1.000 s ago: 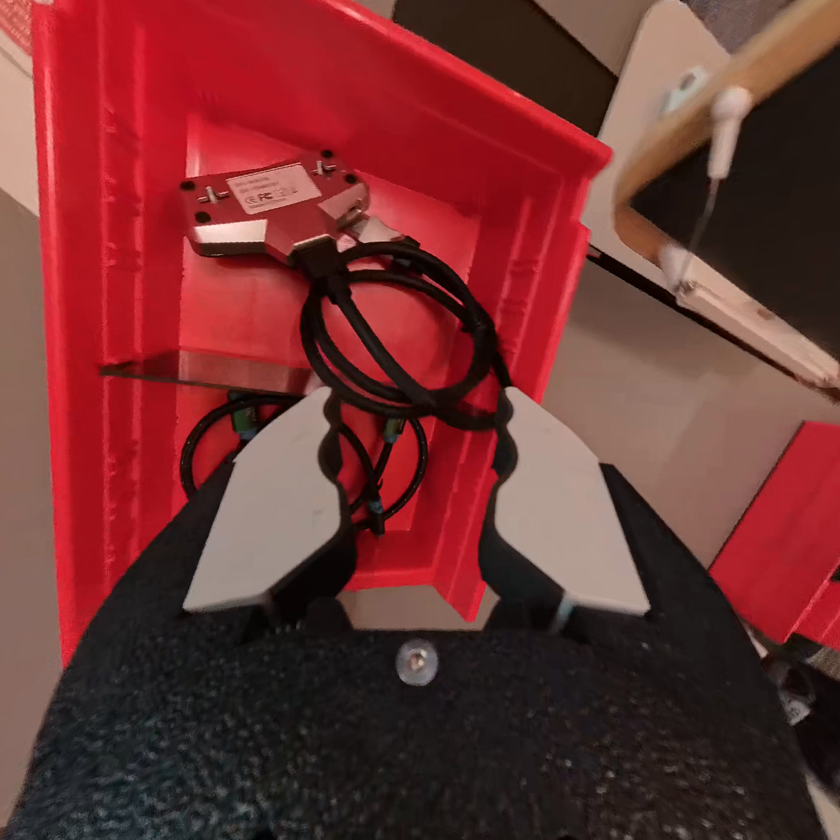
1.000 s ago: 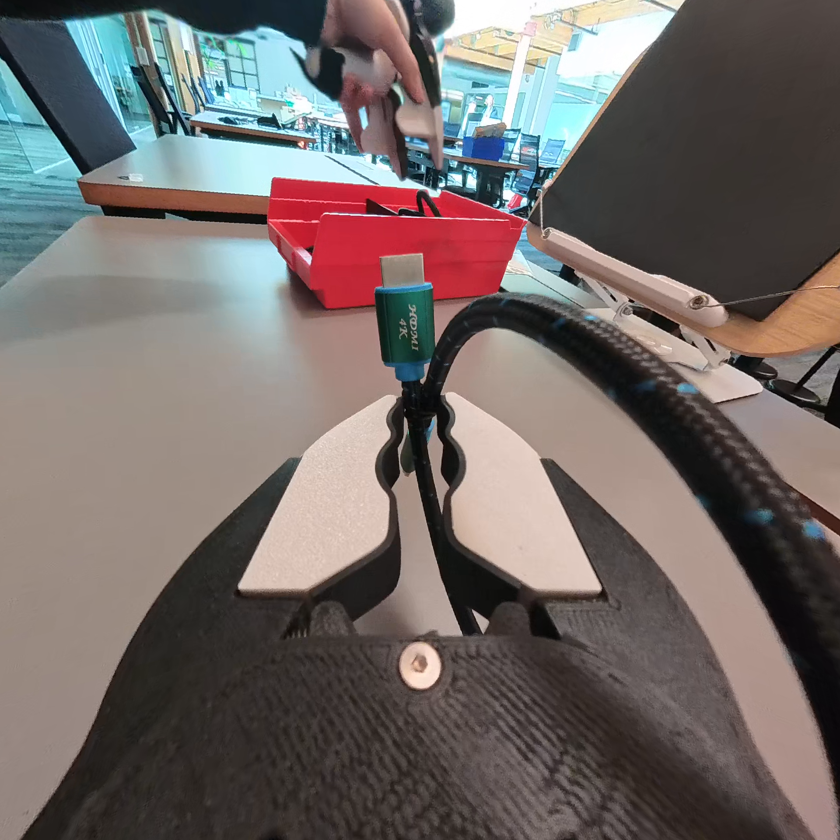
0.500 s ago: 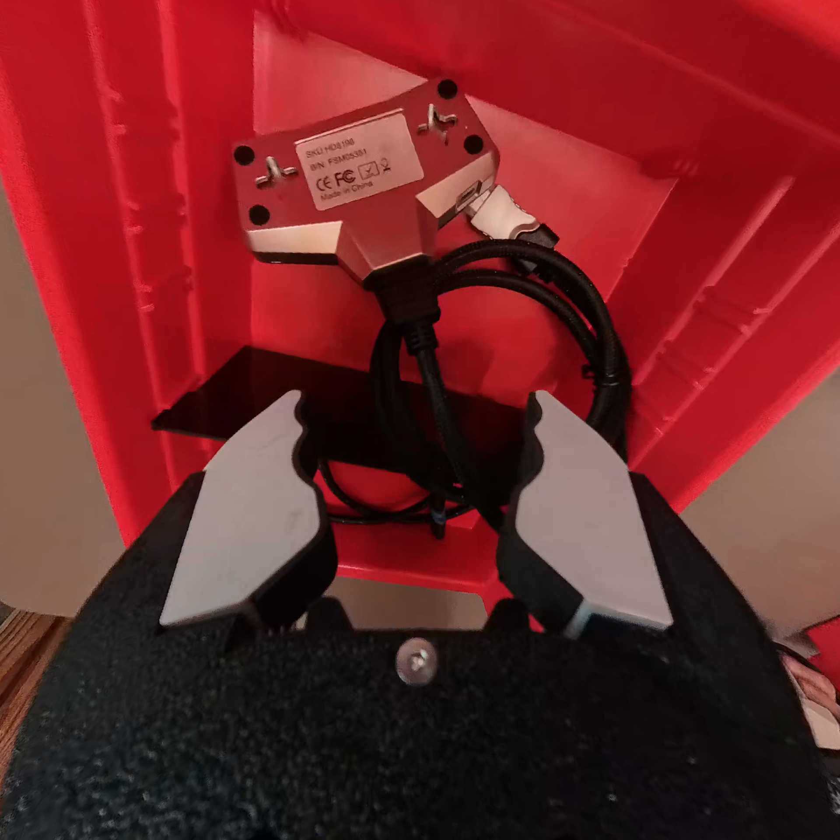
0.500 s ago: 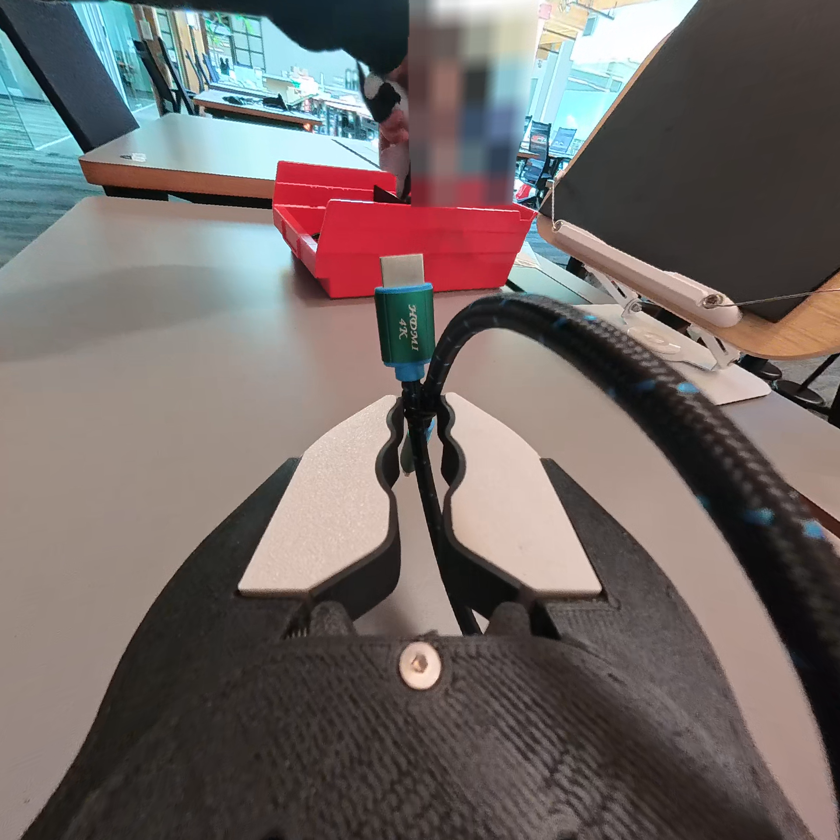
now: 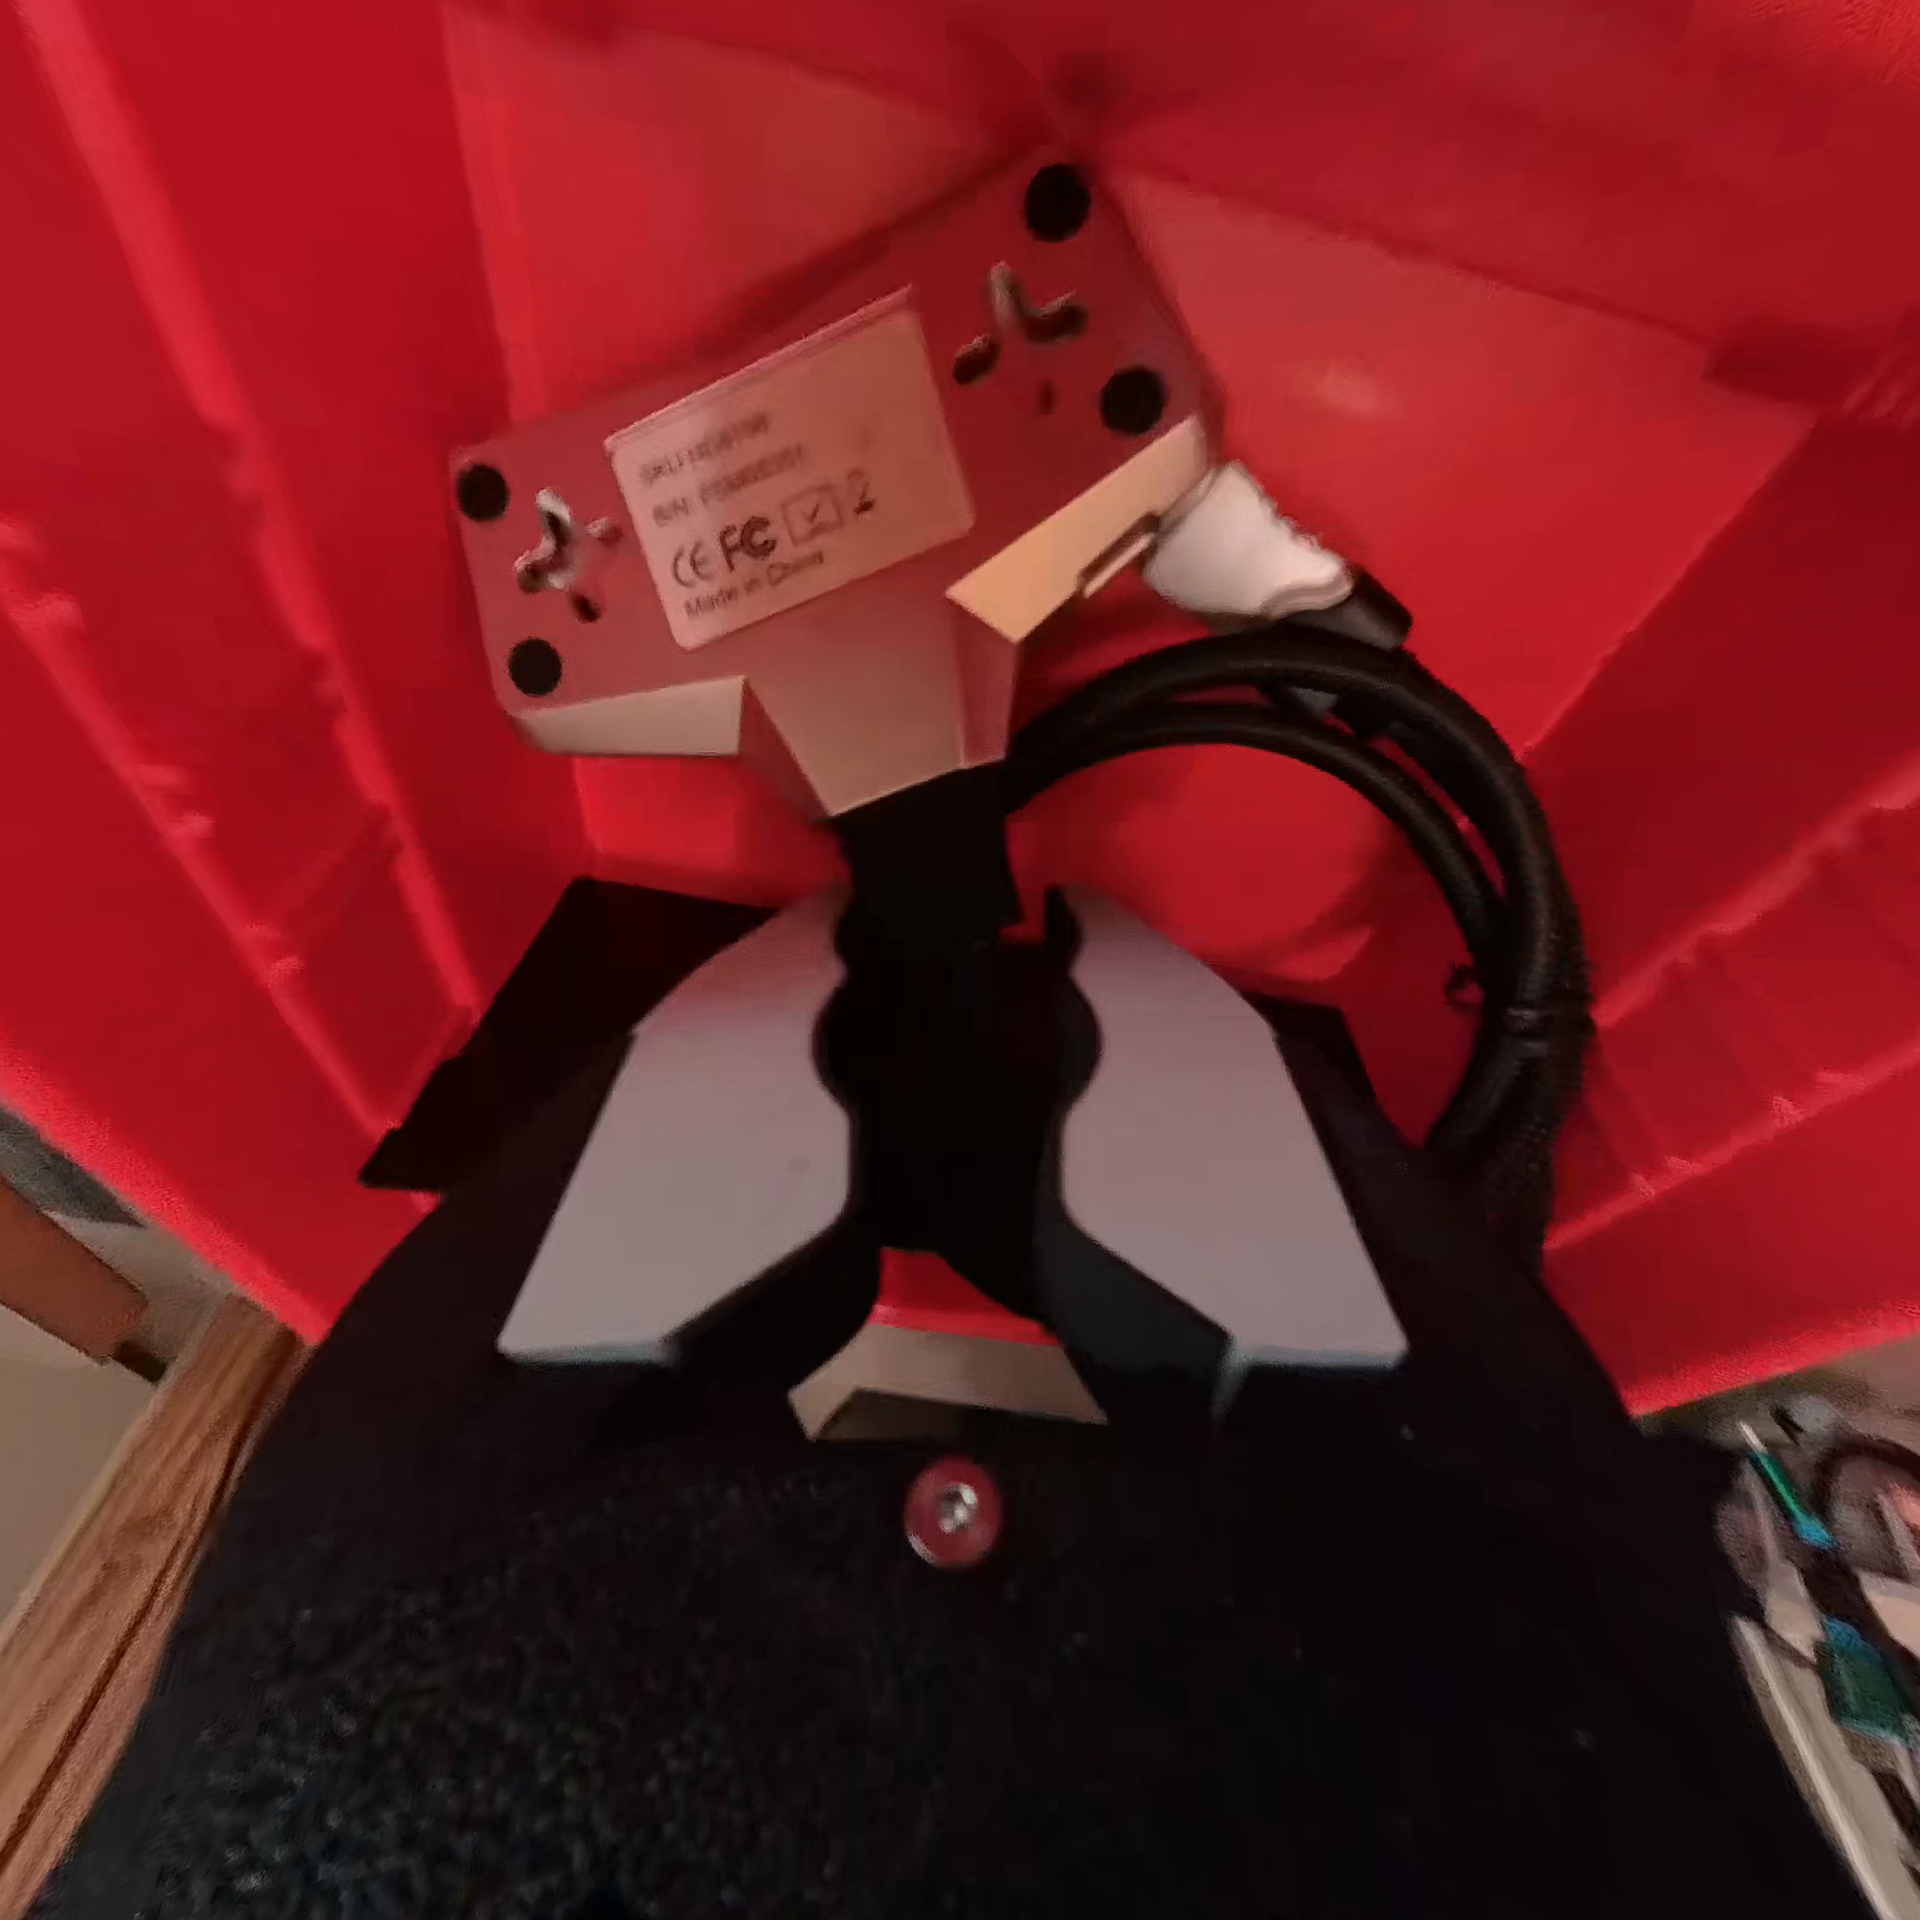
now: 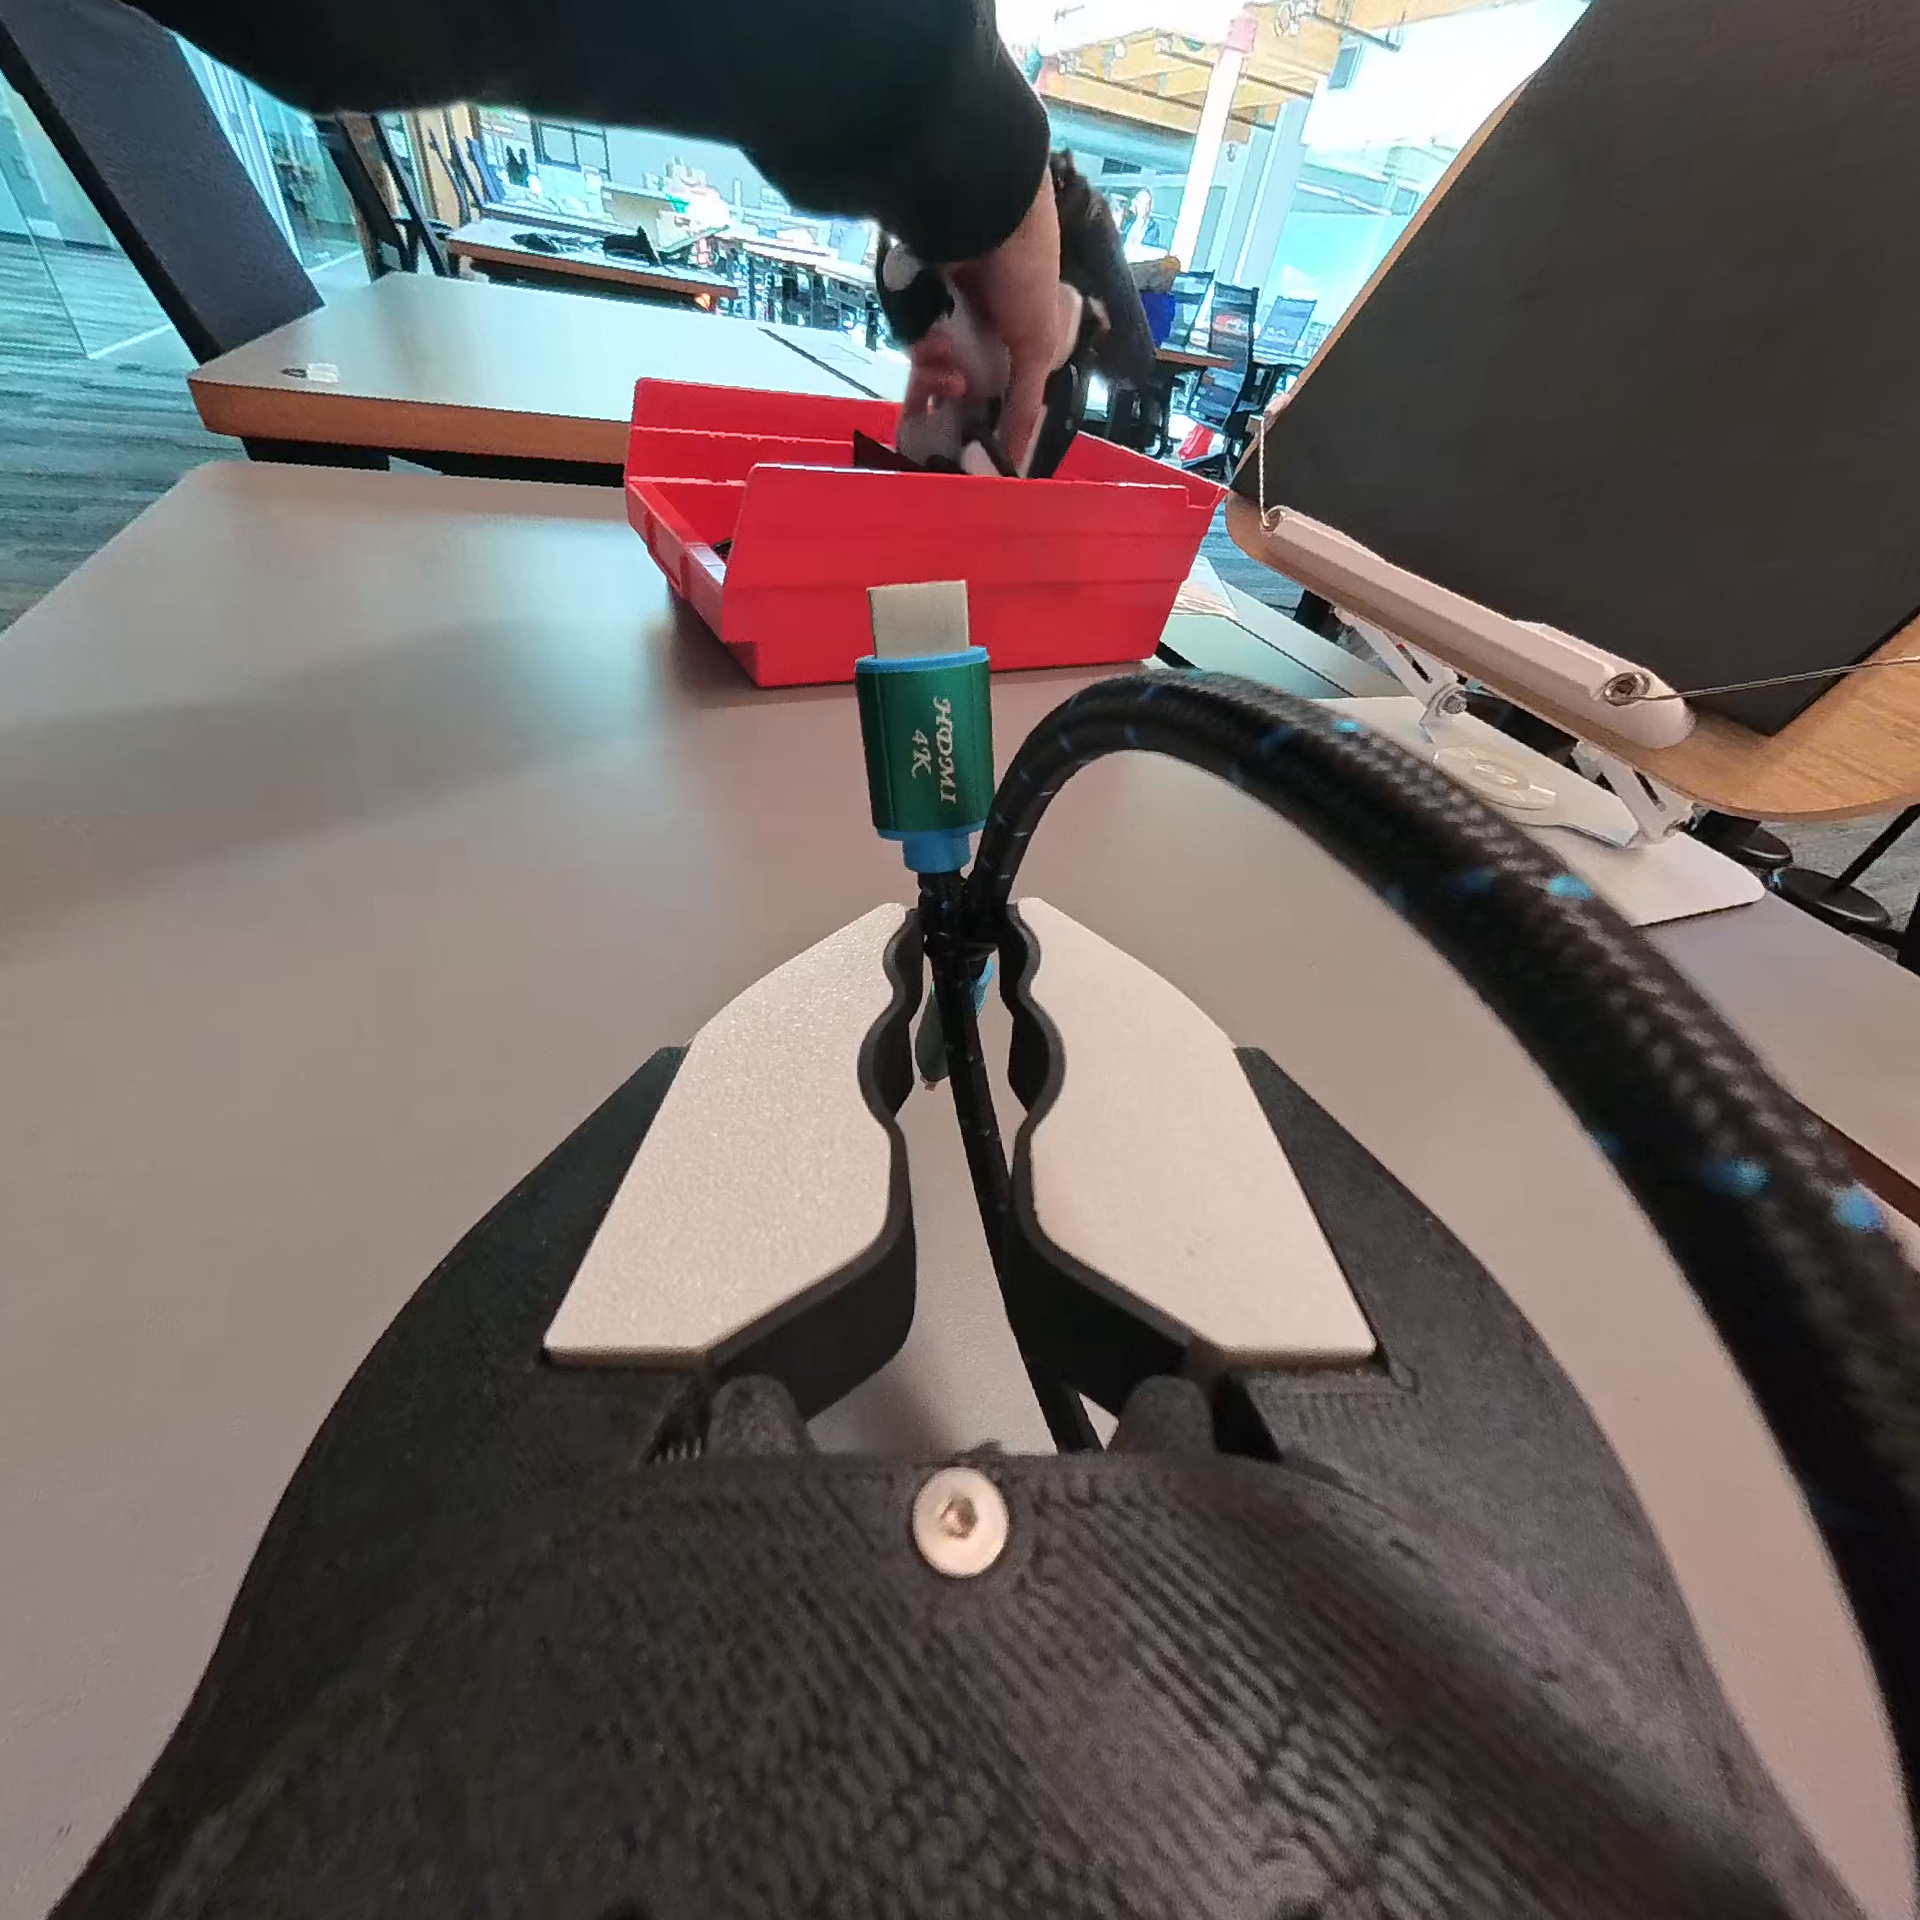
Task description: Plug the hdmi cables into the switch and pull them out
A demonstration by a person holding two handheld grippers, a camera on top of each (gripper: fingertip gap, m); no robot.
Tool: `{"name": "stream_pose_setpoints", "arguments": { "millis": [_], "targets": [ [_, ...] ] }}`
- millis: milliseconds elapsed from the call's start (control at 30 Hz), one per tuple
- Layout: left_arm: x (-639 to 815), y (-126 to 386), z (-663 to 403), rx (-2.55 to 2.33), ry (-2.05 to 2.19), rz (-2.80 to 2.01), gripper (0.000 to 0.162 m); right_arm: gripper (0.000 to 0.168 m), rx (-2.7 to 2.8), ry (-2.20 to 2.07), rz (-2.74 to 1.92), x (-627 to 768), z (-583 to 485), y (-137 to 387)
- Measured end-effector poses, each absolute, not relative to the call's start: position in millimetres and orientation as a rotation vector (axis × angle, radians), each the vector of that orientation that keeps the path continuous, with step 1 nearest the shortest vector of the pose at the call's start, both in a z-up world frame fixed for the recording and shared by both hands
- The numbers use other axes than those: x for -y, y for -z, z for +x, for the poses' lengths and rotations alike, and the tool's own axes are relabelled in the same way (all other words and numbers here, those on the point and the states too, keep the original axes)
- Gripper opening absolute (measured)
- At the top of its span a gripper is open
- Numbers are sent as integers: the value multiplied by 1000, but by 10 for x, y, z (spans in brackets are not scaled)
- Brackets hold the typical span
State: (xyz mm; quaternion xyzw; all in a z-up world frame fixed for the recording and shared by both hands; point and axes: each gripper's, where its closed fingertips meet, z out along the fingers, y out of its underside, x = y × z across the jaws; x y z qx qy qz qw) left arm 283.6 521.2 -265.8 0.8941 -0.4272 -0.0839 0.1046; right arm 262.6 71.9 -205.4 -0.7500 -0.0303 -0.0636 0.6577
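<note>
In the left wrist view the silver HDMI switch (image 5: pixel 831 499) lies label side up inside the red bin (image 5: pixel 260 520). A black cable (image 5: pixel 925 862) leaves its near end, and a white plug (image 5: pixel 1236 551) sits in its right side. My left gripper (image 5: pixel 945 925) is closed around that black cable just below the switch. My right gripper (image 6: pixel 961 914) is shut on a black-and-blue braided HDMI cable (image 6: pixel 1351 790), just behind its green plug (image 6: pixel 920 748), which points up above the table. The left gripper (image 6: pixel 987 416) also shows far off, reaching into the bin (image 6: pixel 935 582).
A coil of black cable (image 5: pixel 1507 883) lies in the bin's right side, and a black divider (image 5: pixel 582 987) crosses it. The grey table (image 6: pixel 364 831) stretches between my right gripper and the bin. A dark board on a white stand (image 6: pixel 1558 644) stands at the right.
My left gripper moved down into the bin and closed from wide open onto the black cable below the switch. My right gripper stayed shut on the HDMI cable and drew slightly nearer the bin.
</note>
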Motion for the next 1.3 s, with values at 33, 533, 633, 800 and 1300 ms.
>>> {"name": "stream_pose_setpoints", "arguments": {
  "millis": [33, 533, 633, 800, 1300],
  "targets": [
    [-5260, 2655, 2851, 1295, 261, 2649, 20, 14, 66, 145, -1697, -717, 2631, 2052],
    [-5473, 1627, 3051, 2289, -25, 2525, 18, 14, 39, 157, -1672, -691, 2679, 2015],
    [-5175, 1140, 3083, 2616, -288, 2387, 18, 14, 31, 150, -1660, -683, 2683, 1996],
    [-4094, 611, 2856, 3090, -917, 1819, 18, 14, 14, 79, -1574, -639, 2647, 1821],
    [-1611, 1291, 1431, 2928, -1662, 286, 17, 14, 363, 83, -1821, -331, 2079, 1506]
  ]
}}
